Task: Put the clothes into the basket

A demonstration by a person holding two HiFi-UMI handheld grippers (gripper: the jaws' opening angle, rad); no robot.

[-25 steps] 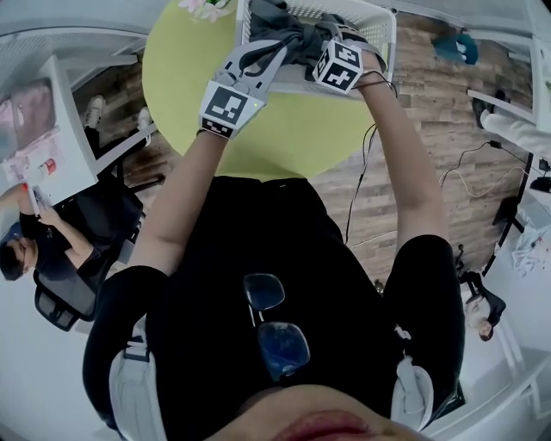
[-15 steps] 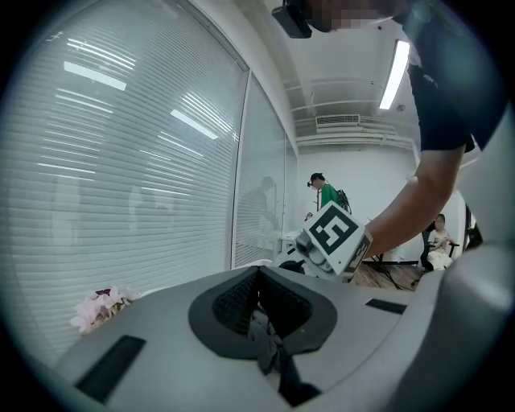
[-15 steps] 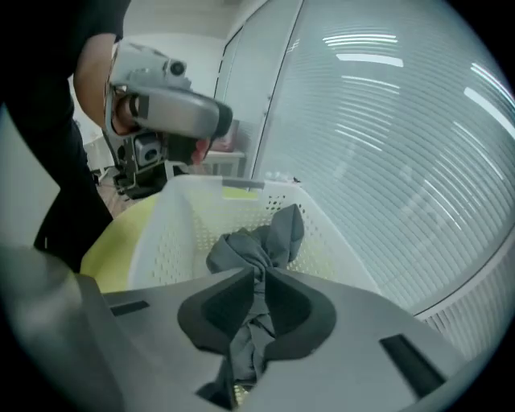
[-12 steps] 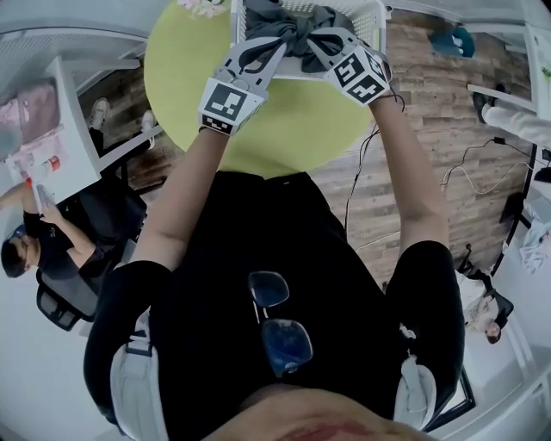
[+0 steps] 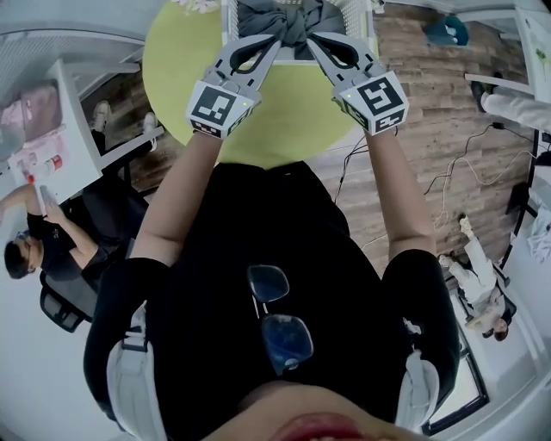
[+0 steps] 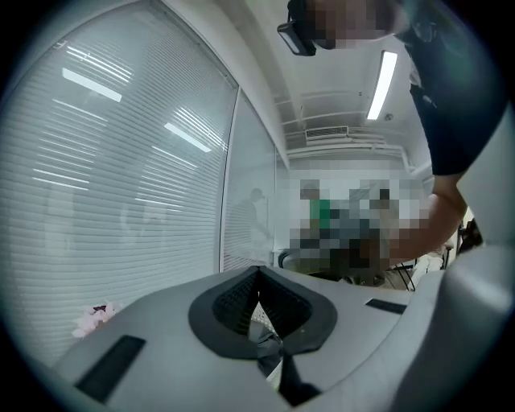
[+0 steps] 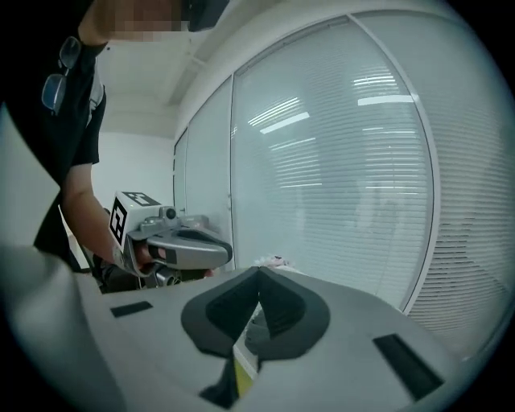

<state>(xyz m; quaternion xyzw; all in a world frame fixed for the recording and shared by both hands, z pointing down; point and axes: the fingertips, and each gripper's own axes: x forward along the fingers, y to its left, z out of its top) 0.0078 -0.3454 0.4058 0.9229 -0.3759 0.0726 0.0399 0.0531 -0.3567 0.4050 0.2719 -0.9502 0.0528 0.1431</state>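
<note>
At the top centre of the head view, the dark grey garment [image 5: 291, 17] is lying bunched inside the white mesh basket [image 5: 360, 19], which is standing on the round yellow-green table [image 5: 284, 121]. The left gripper [image 5: 274, 41] is reaching in from the lower left. Its jaws are pressing together, and a fold of the grey cloth is showing in the gap just behind the tips, so it appears to be pinching the garment. The right gripper [image 5: 312, 40] is coming in from the lower right. Its jaws have just been closing and are now meeting at the tips, with grey fabric showing beneath them, so it too seems to be nipping the cloth, though the fold there is thin.

Judging by this, the step in hand is settling the garment into the basket, with both grippers holding it near the front rim. The next move is probably calling for carrying the cloth deeper over the basket's middle, lowering it so nothing is trailing over the wall, and then spreading both pairs of jaws to let go
</note>
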